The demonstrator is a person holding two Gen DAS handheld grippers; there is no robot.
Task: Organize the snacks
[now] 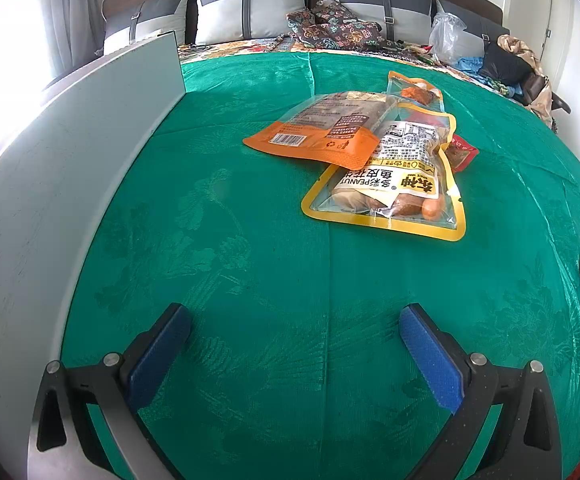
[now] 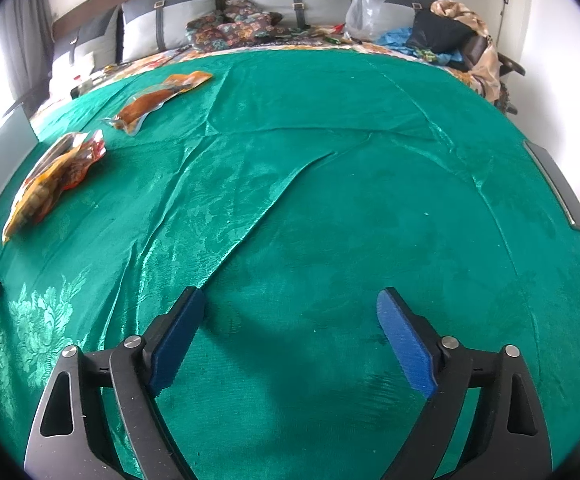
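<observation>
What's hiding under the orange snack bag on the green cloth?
The orange plastic snack bag overlaps the top of a yellow-edged peanut packet. Beyond it peeks another orange pouch. Whatever else lies beneath is covered.

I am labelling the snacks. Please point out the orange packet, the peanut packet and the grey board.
orange packet [image 1: 314, 136]: left wrist view, barcode end.
peanut packet [image 1: 390, 184]: left wrist view, label.
grey board [image 1: 70, 168]: left wrist view, face.

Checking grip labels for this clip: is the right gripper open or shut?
Open. The right gripper has its blue pads spread wide apart, with only green cloth between them.
</observation>
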